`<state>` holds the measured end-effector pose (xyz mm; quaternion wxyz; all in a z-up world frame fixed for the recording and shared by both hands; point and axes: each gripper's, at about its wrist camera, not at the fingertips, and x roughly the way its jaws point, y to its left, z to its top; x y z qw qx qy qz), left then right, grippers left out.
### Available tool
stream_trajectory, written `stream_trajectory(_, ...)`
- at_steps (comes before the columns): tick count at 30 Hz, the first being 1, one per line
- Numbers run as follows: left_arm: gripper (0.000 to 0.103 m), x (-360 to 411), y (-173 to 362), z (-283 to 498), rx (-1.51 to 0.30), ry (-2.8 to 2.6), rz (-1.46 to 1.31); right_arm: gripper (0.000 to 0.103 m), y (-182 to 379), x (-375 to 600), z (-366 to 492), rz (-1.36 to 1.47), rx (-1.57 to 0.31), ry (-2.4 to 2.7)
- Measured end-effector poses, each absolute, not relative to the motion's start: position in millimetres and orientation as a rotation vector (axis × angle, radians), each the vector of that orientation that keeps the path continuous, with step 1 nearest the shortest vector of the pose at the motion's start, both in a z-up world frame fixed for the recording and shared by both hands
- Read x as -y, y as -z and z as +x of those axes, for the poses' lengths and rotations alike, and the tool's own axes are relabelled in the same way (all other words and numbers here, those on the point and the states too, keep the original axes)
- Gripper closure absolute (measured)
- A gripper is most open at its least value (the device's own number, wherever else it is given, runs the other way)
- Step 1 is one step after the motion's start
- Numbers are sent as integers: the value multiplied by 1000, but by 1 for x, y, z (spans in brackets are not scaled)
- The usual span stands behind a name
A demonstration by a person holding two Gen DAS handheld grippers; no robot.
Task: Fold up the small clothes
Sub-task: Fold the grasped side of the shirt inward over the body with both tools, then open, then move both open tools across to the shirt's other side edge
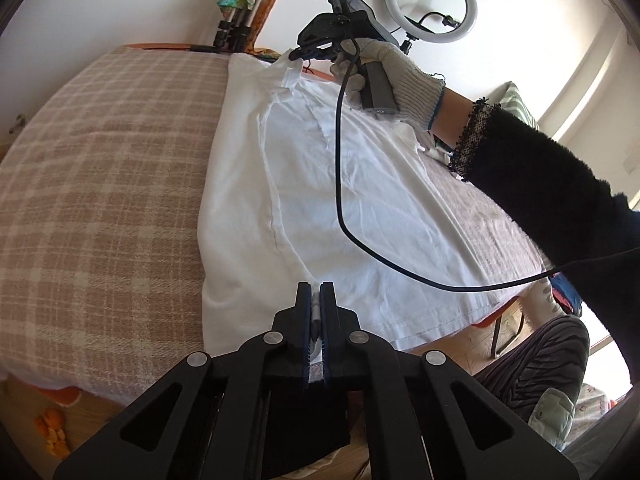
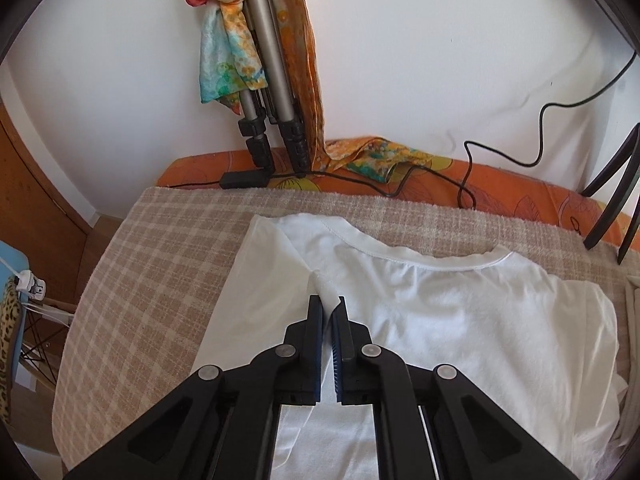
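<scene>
1. On the checked blanket covering the bed lies one white T-shirt, spread flat with its neckline toward the wall and one side already turned inward

2. My left claw sits at the hem end, its jaws pinched nearly together with what looks like a thin fold of white fabric between them

3. My right claw is at the shoulder end near the collar, jaws narrow, apparently gripping a ridge of the shirt just beside the folded sleeve

4. To do this fold well, I judge both claws should lift together and travel evenly, keeping the held edge taut so the crease runs straight

5. The black cable draped over the shirt could snag

6. Count: one shirt, one blanket, two claws, one ring light, one tripod
</scene>
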<state>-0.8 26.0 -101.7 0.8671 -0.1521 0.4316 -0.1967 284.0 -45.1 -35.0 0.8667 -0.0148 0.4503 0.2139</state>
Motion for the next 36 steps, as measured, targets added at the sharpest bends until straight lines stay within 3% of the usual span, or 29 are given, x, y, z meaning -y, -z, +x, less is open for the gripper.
stream_trajectory(7,100,-10,103,5,-918,477,-346,102,22,56,292,-68,-895,-395)
stream_trajectory(16,100,10,133,12,-1022,565,-414,101,61,52,302,-124,-969,-365)
stream_trajectory(18,97,12,136,14,-1041,557,-423,98,65,55,303,-114,-984,-360)
stream_trajectory(20,93,16,135,14,-1056,550,-389,71,63,59,302,-108,-979,-349)
stream_trajectory(21,93,17,132,12,-1050,545,-370,67,60,63,300,-101,-967,-349)
stream_trajectory(25,90,14,117,-3,-1015,495,-290,66,44,80,292,-49,-948,-360)
stream_trajectory(29,71,-13,102,-23,-925,368,-308,66,24,105,269,-16,-921,-397)
stream_trajectory(36,69,-45,130,-18,-1001,189,-355,66,-7,153,199,29,-868,-465)
